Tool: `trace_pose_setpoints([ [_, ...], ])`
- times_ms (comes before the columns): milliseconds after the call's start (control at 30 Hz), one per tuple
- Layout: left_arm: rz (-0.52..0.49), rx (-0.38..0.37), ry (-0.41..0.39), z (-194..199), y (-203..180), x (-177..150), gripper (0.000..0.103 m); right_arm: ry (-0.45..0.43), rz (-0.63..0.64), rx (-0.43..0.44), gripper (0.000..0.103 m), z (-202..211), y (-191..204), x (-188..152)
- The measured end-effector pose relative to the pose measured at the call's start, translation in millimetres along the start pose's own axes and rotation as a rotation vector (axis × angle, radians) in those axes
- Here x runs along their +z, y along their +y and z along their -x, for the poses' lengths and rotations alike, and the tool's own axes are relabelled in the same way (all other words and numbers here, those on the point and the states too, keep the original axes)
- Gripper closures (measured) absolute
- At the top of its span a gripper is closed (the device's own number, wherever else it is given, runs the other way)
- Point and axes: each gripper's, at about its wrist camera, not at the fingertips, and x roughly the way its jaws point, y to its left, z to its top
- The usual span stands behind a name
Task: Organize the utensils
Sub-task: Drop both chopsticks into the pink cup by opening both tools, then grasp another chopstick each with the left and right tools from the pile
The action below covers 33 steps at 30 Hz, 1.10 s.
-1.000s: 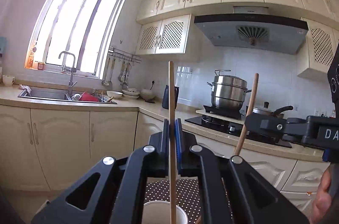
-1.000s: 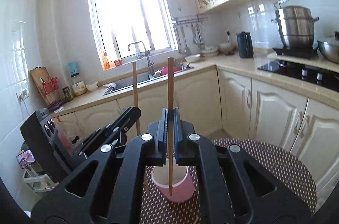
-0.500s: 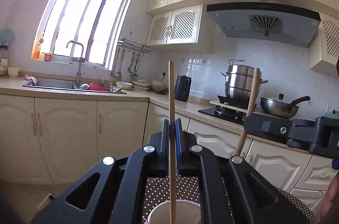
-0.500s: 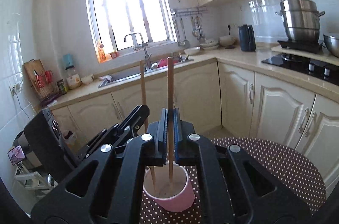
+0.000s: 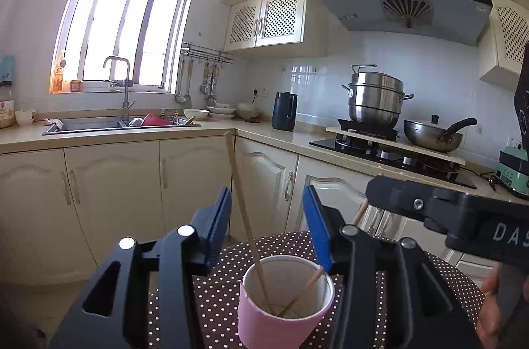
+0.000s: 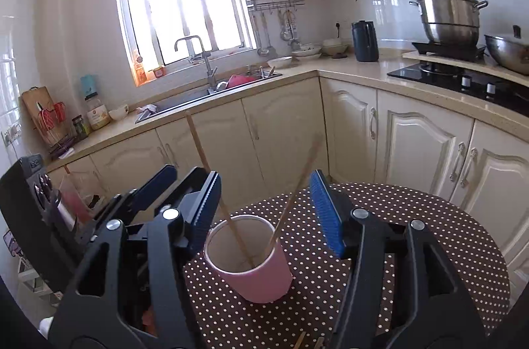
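Left wrist view: both grippers (image 5: pixel 267 226) (image 6: pixel 264 210) gape; chopsticks (image 5: pixel 243 216) in cup (image 5: pixel 284 312) seem light, stiff; grip mid-shaft.

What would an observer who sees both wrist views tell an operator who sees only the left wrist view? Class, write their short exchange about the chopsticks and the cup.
Operator: My left wrist view hides most of the second chopstick. Is it held?
Observer: No. The right claw is open, and that chopstick leans free on the rim of the pink cup.
Operator: Where is its top, compared with the first chopstick?
Observer: In the right wrist view the two tops stand well apart and form a V above the cup.
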Motion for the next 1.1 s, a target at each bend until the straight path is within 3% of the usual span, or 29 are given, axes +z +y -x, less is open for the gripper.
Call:
trace_pose_setpoints([
  [267,0.001,-0.011,0.065,43,-3,4,0.043,-0.004,-0.012,-0.035,0.047,40,0,-8],
  [467,-0.004,-0.066,0.245,58,-12,-15,0.043,0.06,-0.017,-0.079,0.047,66,-8,-31],
  [733,-0.066,-0.128,0.521,56,-42,-64,0.043,0.228,-0.036,-0.163,0.047,79,-37,-77],
  [1000,-0.095,-0.121,0.776,37,-69,-110,0.044,0.397,-0.047,-0.223,0.047,77,-63,-123],
  [1100,-0.104,-0.115,0.851,33,-74,-125,0.056,0.452,-0.048,-0.23,0.047,76,-67,-134],
])
